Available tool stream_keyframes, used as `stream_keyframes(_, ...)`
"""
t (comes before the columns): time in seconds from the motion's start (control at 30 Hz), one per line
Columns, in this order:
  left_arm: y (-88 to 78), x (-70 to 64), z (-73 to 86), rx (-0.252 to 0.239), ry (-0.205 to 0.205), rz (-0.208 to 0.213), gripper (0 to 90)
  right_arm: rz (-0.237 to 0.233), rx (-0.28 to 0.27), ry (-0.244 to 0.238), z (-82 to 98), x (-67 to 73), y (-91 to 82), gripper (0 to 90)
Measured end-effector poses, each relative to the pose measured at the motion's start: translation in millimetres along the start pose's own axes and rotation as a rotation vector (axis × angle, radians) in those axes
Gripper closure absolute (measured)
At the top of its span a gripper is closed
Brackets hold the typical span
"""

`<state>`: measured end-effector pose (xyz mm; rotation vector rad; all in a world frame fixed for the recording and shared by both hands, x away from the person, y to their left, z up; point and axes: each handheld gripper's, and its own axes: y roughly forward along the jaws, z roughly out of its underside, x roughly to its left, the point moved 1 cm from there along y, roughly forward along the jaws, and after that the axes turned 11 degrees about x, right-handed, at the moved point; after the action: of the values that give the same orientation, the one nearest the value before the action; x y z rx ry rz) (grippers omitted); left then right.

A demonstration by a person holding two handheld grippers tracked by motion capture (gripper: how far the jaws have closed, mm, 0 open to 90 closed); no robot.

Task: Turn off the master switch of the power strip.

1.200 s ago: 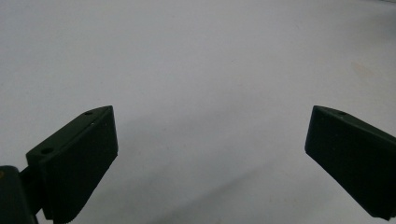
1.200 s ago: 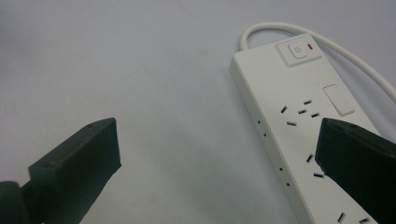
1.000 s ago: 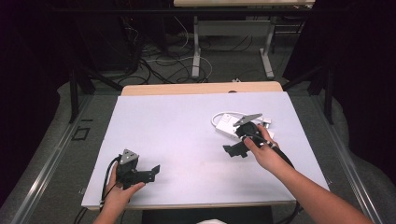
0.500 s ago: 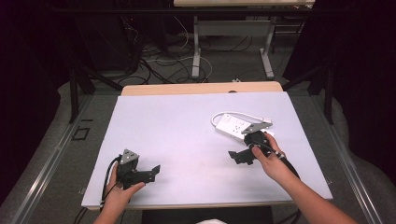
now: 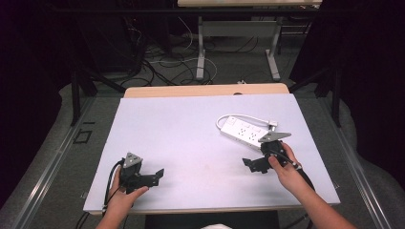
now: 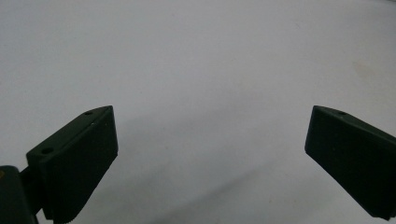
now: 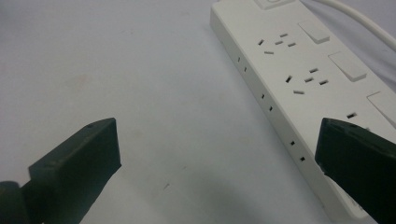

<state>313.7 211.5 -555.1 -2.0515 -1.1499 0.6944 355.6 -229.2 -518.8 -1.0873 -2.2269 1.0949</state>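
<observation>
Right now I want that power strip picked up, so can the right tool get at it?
Probably yes: the right tool is open beside the power strip, with bare table between and nothing blocking.

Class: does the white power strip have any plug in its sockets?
No. The white plastic power strip lies flat on the table; its visible sockets are bare.

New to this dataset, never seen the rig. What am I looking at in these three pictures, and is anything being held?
No robot: a person holds a hand-operated tool with two black jaws in each hand. One camera looks down on the white table from above, showing the left tongs and the right tongs. The other two cameras ride on the tools and look out between their jaws. A white power strip with its cord lies on the table beside the right tongs. Both tongs are open and hold nothing.
</observation>
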Motion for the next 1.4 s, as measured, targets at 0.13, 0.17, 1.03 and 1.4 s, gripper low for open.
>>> stream_keyframes(0.13,0.5,-1.0,0.2,-0.008,-0.010,0.002,2.6,0.000,-0.013,0.018,8.8,-5.1,-1.8,0.0)
stream_keyframes(0.17,0.4,-0.9,0.2,-0.008,-0.010,0.001,2.6,-0.003,-0.017,0.027,11.1,-6.3,-2.7,0.0)
stream_keyframes(1.03,1.0,-1.2,0.2,-0.008,-0.006,-0.001,2.6,0.069,-0.075,0.198,66.9,-42.3,-11.9,0.5)
stream_keyframes(1.4,0.8,-0.9,0.2,-0.007,-0.003,-0.003,2.6,0.095,-0.096,0.222,75.9,-45.0,-15.4,0.5)
